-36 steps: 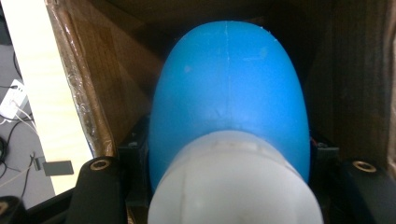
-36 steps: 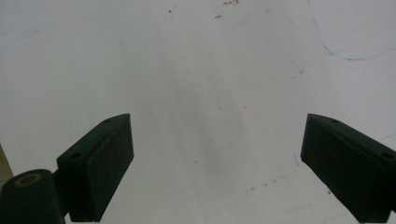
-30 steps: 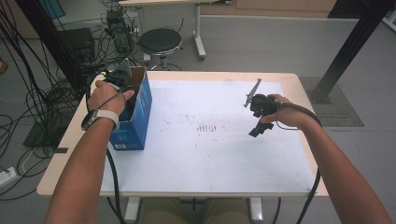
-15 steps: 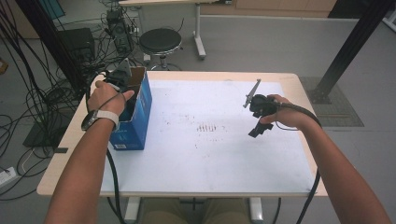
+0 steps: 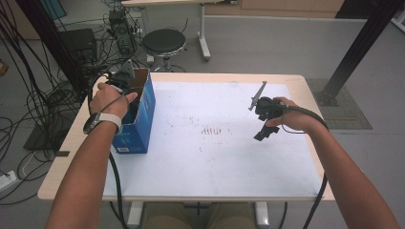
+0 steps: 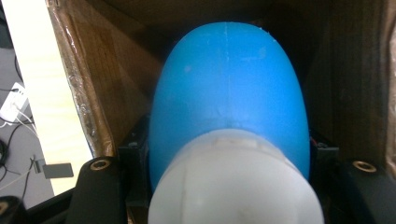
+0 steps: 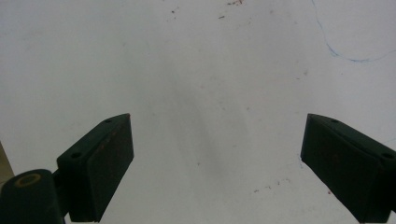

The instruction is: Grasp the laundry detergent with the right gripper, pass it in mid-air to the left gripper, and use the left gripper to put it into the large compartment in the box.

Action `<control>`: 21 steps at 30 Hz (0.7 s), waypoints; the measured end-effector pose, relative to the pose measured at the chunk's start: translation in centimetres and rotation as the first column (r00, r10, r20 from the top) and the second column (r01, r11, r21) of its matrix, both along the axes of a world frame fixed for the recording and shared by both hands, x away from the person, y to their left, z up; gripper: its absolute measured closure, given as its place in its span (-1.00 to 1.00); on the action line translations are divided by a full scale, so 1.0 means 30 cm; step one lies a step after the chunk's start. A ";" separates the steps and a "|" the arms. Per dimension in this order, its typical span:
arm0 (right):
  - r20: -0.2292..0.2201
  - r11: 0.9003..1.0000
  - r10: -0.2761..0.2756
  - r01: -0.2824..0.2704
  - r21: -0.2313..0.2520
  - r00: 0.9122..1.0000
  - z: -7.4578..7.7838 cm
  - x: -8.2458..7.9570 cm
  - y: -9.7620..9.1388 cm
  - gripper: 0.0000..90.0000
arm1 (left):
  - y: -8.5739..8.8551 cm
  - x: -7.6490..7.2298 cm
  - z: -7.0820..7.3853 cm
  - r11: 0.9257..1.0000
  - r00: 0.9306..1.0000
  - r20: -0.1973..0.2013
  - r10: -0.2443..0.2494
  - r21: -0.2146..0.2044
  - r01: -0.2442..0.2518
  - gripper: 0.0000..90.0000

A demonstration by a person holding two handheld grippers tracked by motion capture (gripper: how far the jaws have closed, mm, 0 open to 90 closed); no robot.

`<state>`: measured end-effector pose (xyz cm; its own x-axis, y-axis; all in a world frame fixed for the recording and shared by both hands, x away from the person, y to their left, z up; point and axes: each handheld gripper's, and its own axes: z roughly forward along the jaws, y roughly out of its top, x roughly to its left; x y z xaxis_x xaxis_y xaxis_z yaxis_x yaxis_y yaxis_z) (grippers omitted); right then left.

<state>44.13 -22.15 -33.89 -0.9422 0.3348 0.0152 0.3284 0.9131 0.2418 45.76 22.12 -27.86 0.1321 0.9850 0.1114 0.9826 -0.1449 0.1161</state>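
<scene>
Left tool clamped on smooth blue-and-white egg-shaped object inside brown cardboard box

A white table top with a pale wood edge is seen in the middle of the high view, and small dark red marks are spotted near its center. A round black stool is placed on the grey floor at the upper middle. Many black cables are spread at the left. A dark slanted post is seen at the upper right.
</scene>
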 end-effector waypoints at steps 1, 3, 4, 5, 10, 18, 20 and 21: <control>0.001 1.000 0.000 0.000 0.002 1.000 0.000 0.001 0.000 -0.79 | 0.000 0.000 0.000 1.000 1.000 0.000 0.000 0.000 0.000 -0.17; 0.001 1.000 0.000 0.000 0.003 1.000 -0.001 0.001 -0.001 -0.79 | 0.001 0.000 0.000 1.000 1.000 0.002 0.000 -0.002 0.000 -0.17; 0.000 1.000 -0.001 0.001 0.002 1.000 -0.001 0.001 -0.001 -0.79 | 0.001 0.000 0.000 1.000 1.000 0.002 -0.001 -0.001 0.001 -0.17; 0.001 1.000 -0.003 0.003 0.001 1.000 -0.001 0.001 -0.001 -0.79 | 0.001 0.000 0.000 1.000 1.000 0.003 -0.002 -0.002 0.002 -0.17; 0.000 1.000 -0.002 0.002 0.003 1.000 0.000 -0.001 -0.003 -0.79 | 0.003 -0.001 -0.001 1.000 1.000 0.009 -0.005 -0.008 0.005 -0.18; -0.002 1.000 -0.004 0.004 0.002 1.000 -0.001 -0.003 -0.006 -0.79 | 0.004 -0.001 -0.001 1.000 1.000 0.010 -0.009 -0.005 0.009 -0.17; -0.001 1.000 -0.005 0.005 0.003 1.000 0.000 -0.003 -0.007 -0.79 | 0.004 -0.002 -0.001 1.000 1.000 0.014 -0.009 -0.007 0.009 -0.17; 0.000 1.000 -0.006 0.006 0.003 1.000 0.000 -0.003 -0.007 -0.79 | 0.004 -0.002 -0.001 1.000 1.000 0.015 -0.009 -0.008 0.009 -0.17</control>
<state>44.03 -22.36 -33.88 -0.9402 0.3401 0.0164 0.3336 0.9105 0.2445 45.70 22.25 -27.90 0.1391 0.9847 0.1053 0.9794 -0.1525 0.1323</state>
